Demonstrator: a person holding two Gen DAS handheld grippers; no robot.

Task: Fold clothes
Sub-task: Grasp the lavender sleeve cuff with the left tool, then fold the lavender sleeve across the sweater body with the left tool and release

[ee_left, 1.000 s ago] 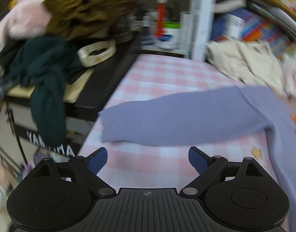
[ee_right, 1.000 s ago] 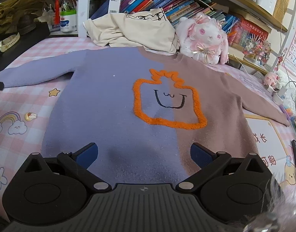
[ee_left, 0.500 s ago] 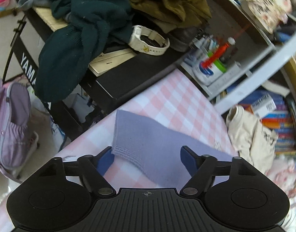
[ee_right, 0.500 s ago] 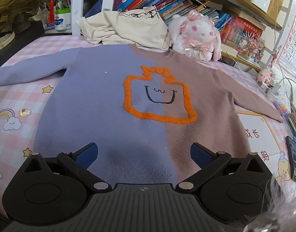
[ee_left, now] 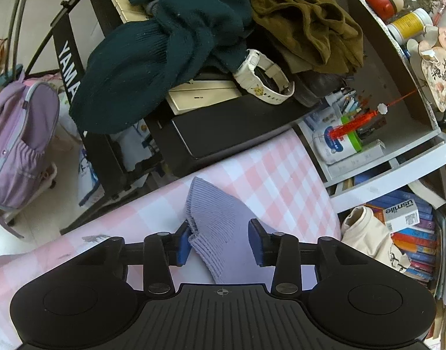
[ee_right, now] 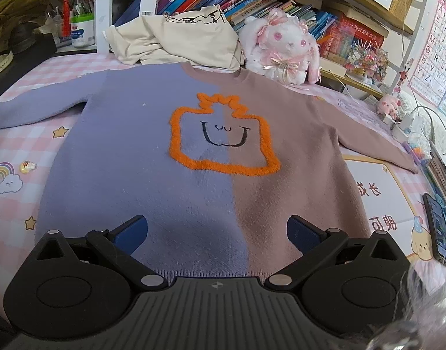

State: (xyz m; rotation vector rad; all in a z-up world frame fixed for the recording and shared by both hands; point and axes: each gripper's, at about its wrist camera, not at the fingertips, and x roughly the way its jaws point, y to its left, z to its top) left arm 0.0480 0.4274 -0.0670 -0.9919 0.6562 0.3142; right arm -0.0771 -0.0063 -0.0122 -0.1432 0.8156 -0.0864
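The left tool [ee_left: 220, 240] sits low over the ribbed cuff [ee_left: 214, 227] of the lilac sleeve, its blue pads either side of the knit: the left pad touches the cuff's edge, the right one stands a little apart, so the jaws are partly drawn in around the cuff but not yet pinching it. The cuff lies on the pink checked cloth [ee_left: 269, 172] of the desk, near its edge, with a black keyboard stand and a heap of dark green [ee_left: 164, 49] and olive clothes [ee_left: 304, 20] just beyond. The right tool [ee_right: 217, 230] hangs spread wide above the hem of the sweater [ee_right: 153, 157], gripping nothing. That sweater, half lilac and half dusty brown with an orange outlined smiling face [ee_right: 223, 140], lies flat and face up on the desk, both sleeves stretched out to the sides, a cream garment [ee_right: 179, 40] and a plush rabbit [ee_right: 281, 46] behind its collar and a phone [ee_right: 438, 230] near its right side. By my reading the folding has barely begun: the garment is spread and smoothed, no fold is made, and the first move, bringing the lilac sleeve across the body, is only being set up. The other sleeve, the sides and the final halving all remain.
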